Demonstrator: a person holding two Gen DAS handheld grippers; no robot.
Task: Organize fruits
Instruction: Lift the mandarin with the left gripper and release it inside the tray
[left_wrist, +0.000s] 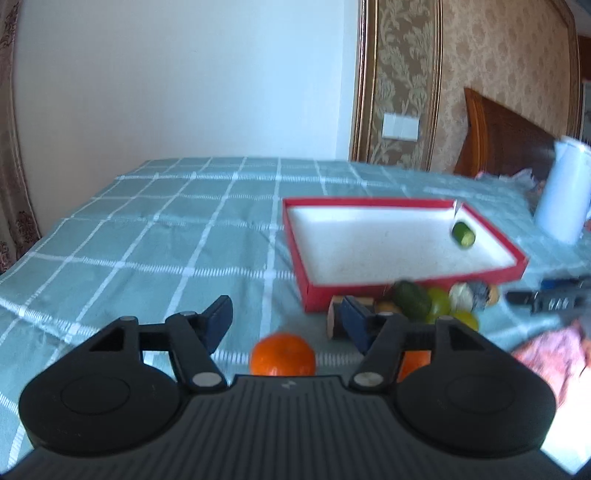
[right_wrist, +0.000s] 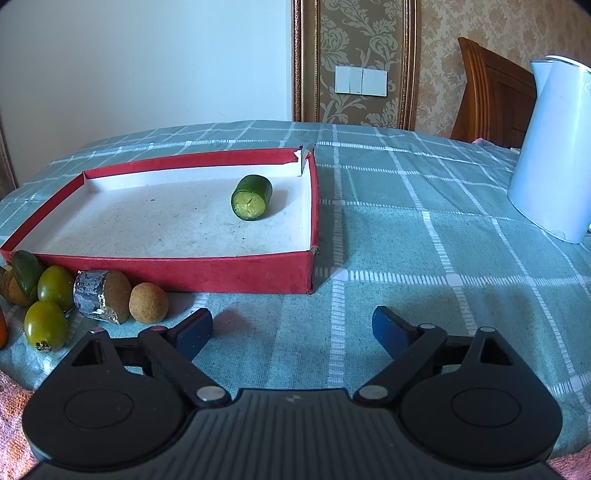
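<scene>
A red tray (right_wrist: 221, 273) with a white floor lies on the checked tablecloth, and a cut cucumber piece (right_wrist: 252, 197) rests in its far right corner. Along its near wall lies a heap of produce: two green tomatoes (right_wrist: 55, 288), a round brown fruit (right_wrist: 148, 302), a foil-wrapped brown piece (right_wrist: 101, 295) and a dark green piece (right_wrist: 26, 271). My right gripper (right_wrist: 291, 321) is open over bare cloth, right of the heap. My left gripper (left_wrist: 286, 314) is open above an orange (left_wrist: 282, 354); its pads stand clear of it. A second orange (left_wrist: 415, 363) peeks out behind the right finger.
A white kettle (right_wrist: 554, 147) stands at the right, beyond the tray. A wooden chair back (right_wrist: 495, 88) rises behind the table. Pink cloth (left_wrist: 550, 354) lies at the table's near edge. A wide stretch of tablecloth (left_wrist: 166, 229) runs left of the tray (left_wrist: 369, 201).
</scene>
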